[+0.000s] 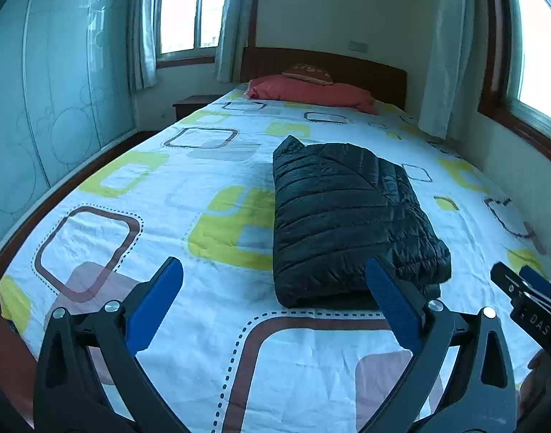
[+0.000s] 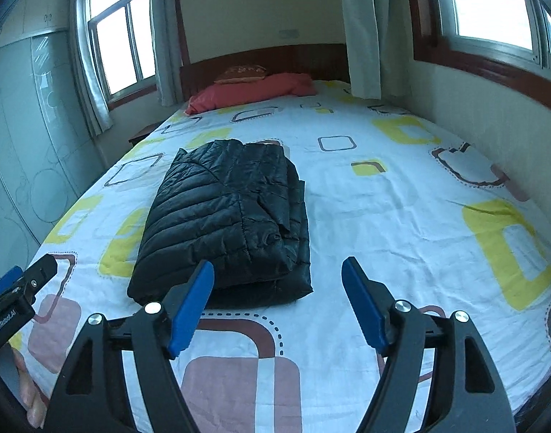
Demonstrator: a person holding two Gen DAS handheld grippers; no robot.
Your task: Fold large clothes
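Folded black jacket [image 1: 351,216] on the bed [image 1: 203,324] — both grippers, left [image 1: 275,299] and right [image 2: 277,299], gape empty.

Patterned bed [image 1: 188,324], red pillow [image 1: 311,92], curtains [image 1: 445,54]

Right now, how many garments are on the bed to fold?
1: a black puffer jacket, already folded into a bundle on the patterned bedsheet, just beyond both open grippers. Anything under the red pillow would be hidden.
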